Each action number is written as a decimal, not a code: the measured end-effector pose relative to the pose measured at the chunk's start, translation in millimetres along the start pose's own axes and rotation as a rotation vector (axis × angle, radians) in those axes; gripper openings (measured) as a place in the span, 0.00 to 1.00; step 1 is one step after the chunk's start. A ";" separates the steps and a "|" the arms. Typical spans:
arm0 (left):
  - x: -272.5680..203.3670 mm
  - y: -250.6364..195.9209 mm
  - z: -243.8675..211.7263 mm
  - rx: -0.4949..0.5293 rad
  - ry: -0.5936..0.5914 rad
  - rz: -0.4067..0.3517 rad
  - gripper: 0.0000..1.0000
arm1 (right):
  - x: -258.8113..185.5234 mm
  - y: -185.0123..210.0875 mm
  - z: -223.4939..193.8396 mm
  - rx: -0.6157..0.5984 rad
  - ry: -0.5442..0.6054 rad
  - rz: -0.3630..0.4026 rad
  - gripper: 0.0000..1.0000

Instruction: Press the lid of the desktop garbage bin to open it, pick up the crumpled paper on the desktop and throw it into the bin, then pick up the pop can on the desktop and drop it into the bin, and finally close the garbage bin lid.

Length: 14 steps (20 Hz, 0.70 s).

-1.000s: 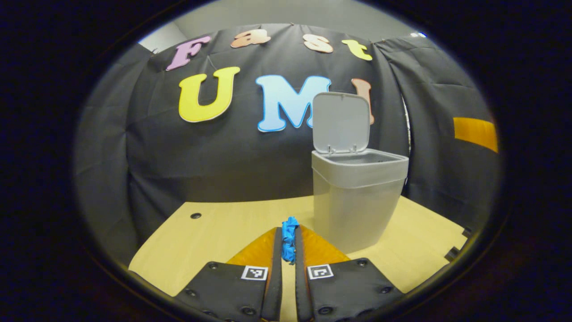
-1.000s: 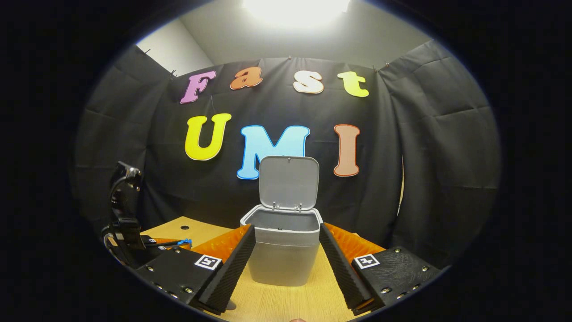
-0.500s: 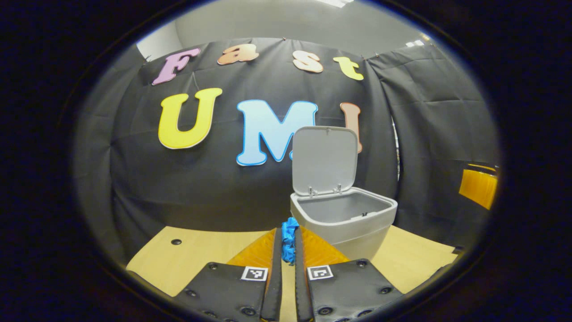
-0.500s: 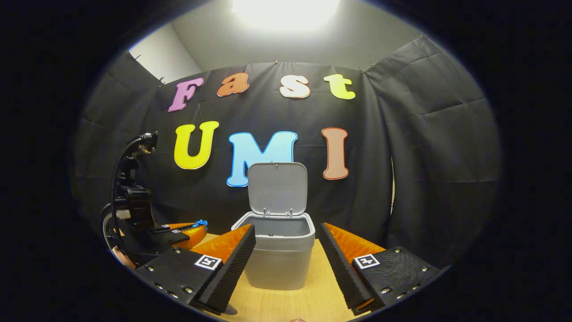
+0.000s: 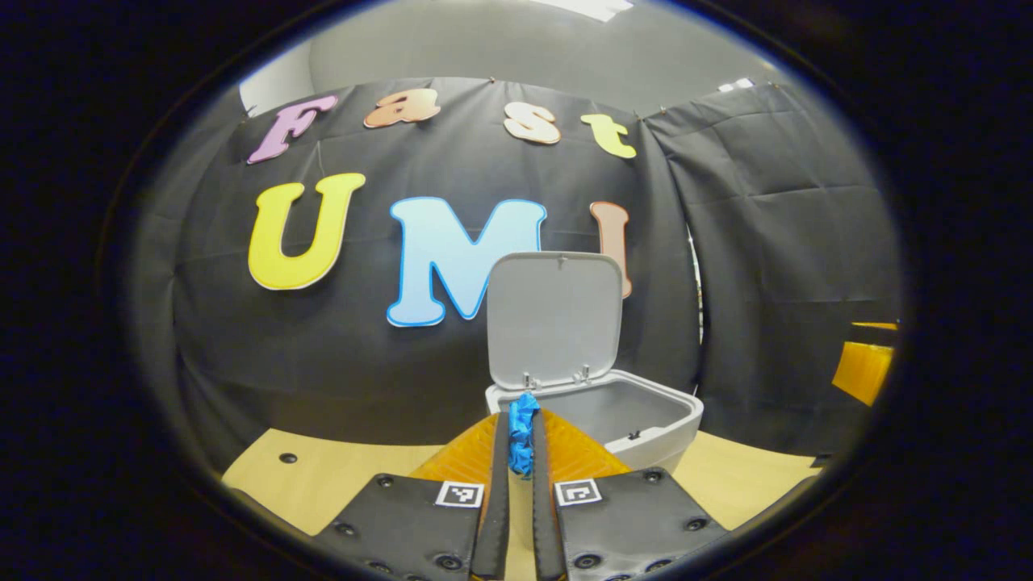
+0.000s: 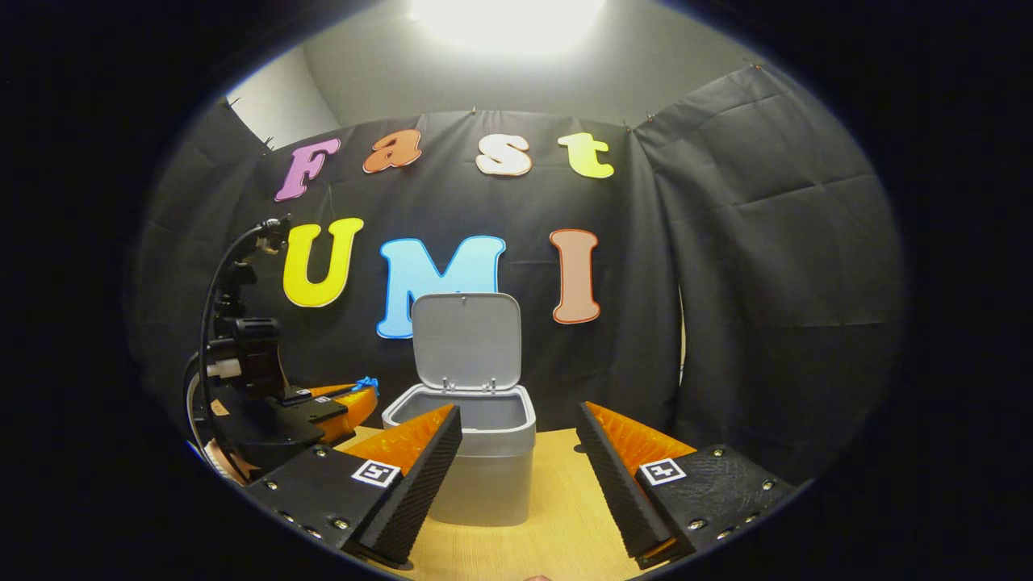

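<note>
Tabletop (image 6: 565, 524): open bin (image 5: 646, 424), paper-clamping left claw (image 5: 520, 436).

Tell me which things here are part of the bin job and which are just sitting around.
Part of the job:
- garbage bin, lid up
- blue crumpled paper, pinched in the left tool
- right tool, open, empty

Just there:
- wooden desktop
- black cloth wall

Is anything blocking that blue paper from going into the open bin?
Nothing visible. The left gripper pinches the crumpled paper just short of the bin rim. The lid stands upright at the back, leaving the mouth open.
</note>
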State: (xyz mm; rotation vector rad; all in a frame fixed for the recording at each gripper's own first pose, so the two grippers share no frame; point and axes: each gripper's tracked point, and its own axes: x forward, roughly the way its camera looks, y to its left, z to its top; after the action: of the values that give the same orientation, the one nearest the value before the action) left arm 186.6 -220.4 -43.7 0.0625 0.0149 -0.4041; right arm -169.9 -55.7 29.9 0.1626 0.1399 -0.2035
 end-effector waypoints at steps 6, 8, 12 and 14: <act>32.8 -17.9 -8.4 0.008 0.003 -0.043 0.19 | -1.4 -17.5 -2.8 -0.023 0.001 -0.066 0.92; 43.2 -19.2 -12.6 0.010 0.011 -0.044 0.22 | -2.7 -21.9 -3.8 -0.018 0.004 -0.080 0.92; 53.0 -23.2 -20.1 0.001 0.028 -0.054 0.31 | -1.7 -26.9 -3.9 -0.020 0.004 -0.095 0.92; 53.5 -24.6 -18.2 -0.002 0.020 -0.057 0.36 | -1.9 -29.0 -6.2 -0.019 0.010 -0.099 0.92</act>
State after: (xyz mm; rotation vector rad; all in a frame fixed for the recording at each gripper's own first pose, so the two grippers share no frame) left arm 226.1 -262.8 -64.8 0.0640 0.0368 -0.4601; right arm -178.6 -82.3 19.8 0.1376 0.1602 -0.2995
